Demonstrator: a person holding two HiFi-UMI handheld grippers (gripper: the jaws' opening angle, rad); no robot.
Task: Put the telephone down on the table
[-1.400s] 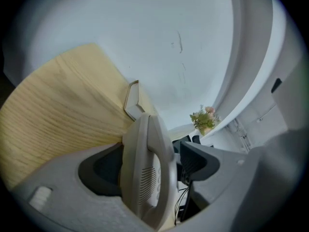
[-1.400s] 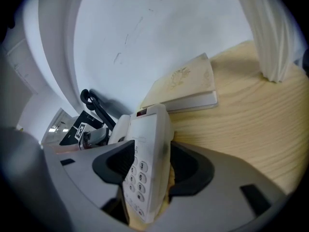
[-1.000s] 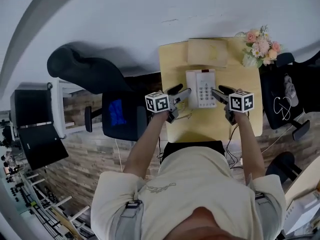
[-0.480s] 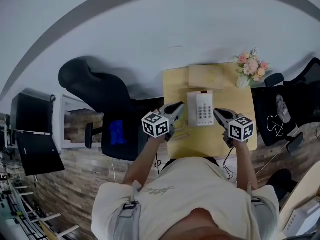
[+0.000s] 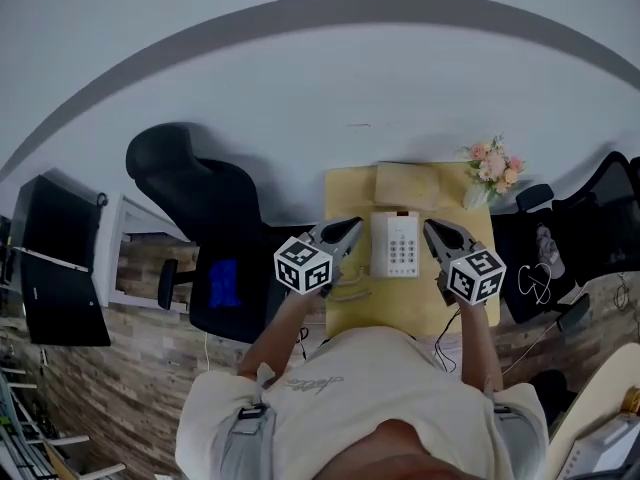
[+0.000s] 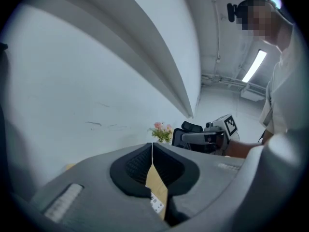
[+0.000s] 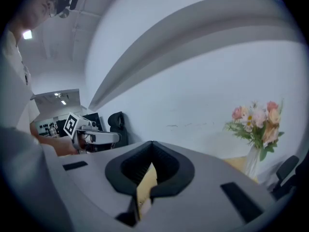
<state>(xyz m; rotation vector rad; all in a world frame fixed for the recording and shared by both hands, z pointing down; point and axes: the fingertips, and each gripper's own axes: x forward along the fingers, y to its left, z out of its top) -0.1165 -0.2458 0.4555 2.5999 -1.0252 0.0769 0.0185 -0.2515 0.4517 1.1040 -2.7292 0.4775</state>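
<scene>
Since a second ago the left tool (image 5: pixel 352 228) and the right tool (image 5: pixel 430 230) have risen away from the telephone (image 5: pixel 395 244), which lies flat on the yellow surface (image 5: pixel 348 196) between them, and both are pressed together on nothing, so the task seems finished.

Finding: an office. A black swivel chair (image 5: pixel 190 173) stands left of my small desk (image 5: pixel 345 188), a second chair (image 5: pixel 610 198) right. The desk carries a telephone (image 5: pixel 395 243) and flowers (image 5: pixel 490 165). Plain white wall (image 5: pixel 320 78) beyond; strip light (image 6: pixel 254 65) overhead.
</scene>
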